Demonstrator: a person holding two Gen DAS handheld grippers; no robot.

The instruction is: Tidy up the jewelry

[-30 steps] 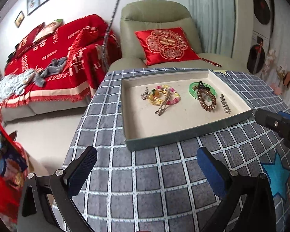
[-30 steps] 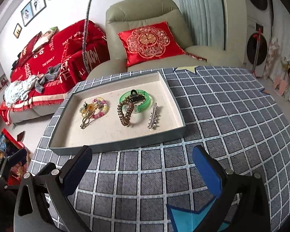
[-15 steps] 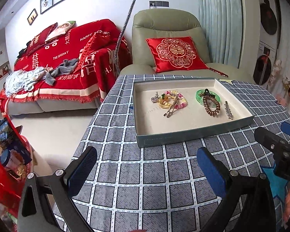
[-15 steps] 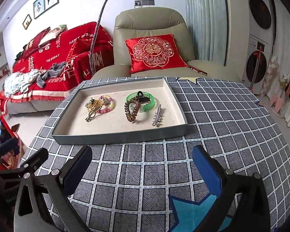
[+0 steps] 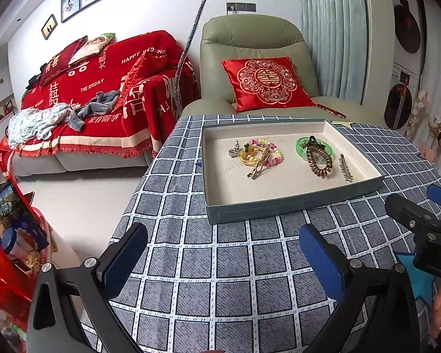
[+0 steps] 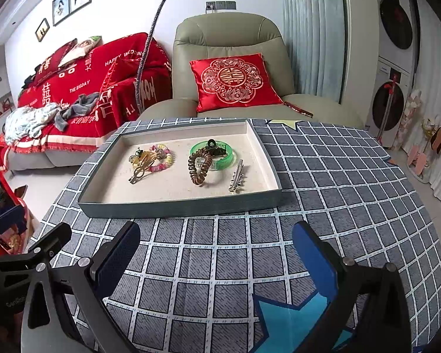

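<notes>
Both grippers, left (image 5: 223, 253) and right (image 6: 216, 248), are hovering with jaws spread wide and gripping nothing. One tray (image 6: 179, 204) is sitting on the tabletop (image 6: 352, 176) just beyond the jaws, holding two bracelets, one green bangle (image 6: 226, 154), one coil tie (image 6: 198, 166) and two clips. Only the left view is showing the charm (image 5: 234, 150) at the bracelets' far side.

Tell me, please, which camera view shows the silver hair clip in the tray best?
The right wrist view: the silver hair clip lies nearer the middle there, its toothed side clear. The left wrist view shows it smaller, off toward the tray's right wall.
</notes>
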